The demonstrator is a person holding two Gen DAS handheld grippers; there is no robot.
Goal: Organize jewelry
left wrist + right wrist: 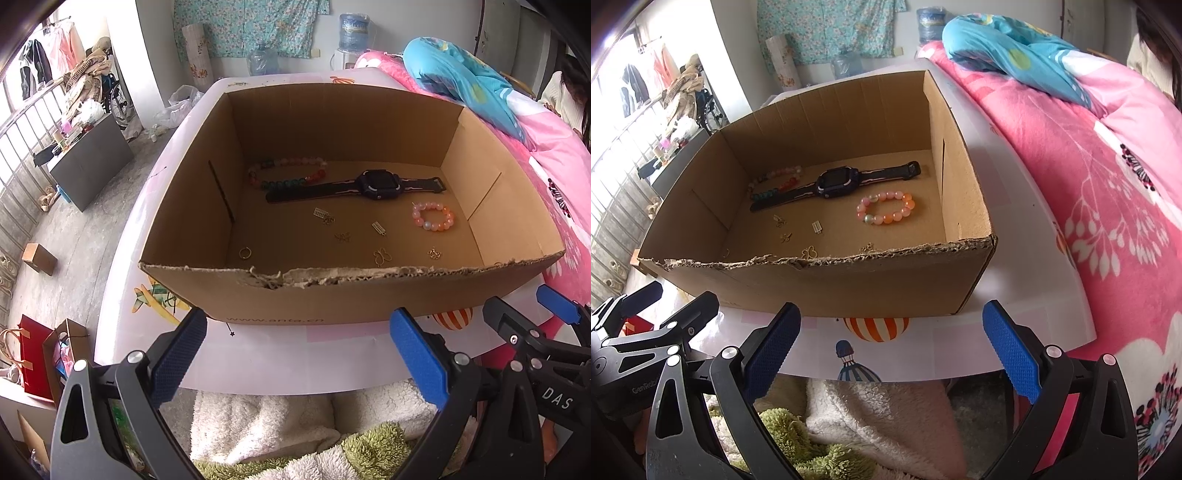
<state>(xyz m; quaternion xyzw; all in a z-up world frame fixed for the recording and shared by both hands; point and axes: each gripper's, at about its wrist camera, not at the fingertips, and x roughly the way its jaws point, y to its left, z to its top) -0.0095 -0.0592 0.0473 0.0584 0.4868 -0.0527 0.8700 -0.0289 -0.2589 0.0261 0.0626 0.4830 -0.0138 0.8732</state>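
An open cardboard box (pixel 258 299) (pixel 820 284) stands on a small white table (pixel 295 354). Inside lie a black watch (pixel 376 184) (pixel 836 181), a long multicoloured bead string (pixel 288 173) (pixel 775 182), a pink-orange bead bracelet (pixel 433 216) (pixel 886 208), a gold ring (pixel 245 252) and several small gold charms (pixel 380 257) (pixel 809 252). My left gripper (pixel 299 354) is open and empty, in front of the box's near wall. My right gripper (pixel 892 350) is open and empty, beside it; it shows at the right of the left wrist view (pixel 535 325).
A pink floral quilt (pixel 1108 184) with a blue blanket (pixel 1004 48) lies right of the table. White and green fluffy fabric (pixel 280 435) lies below the grippers. A red bag (pixel 33 354), a small brown box (pixel 38 258) and a grey cabinet (pixel 92 162) stand at left.
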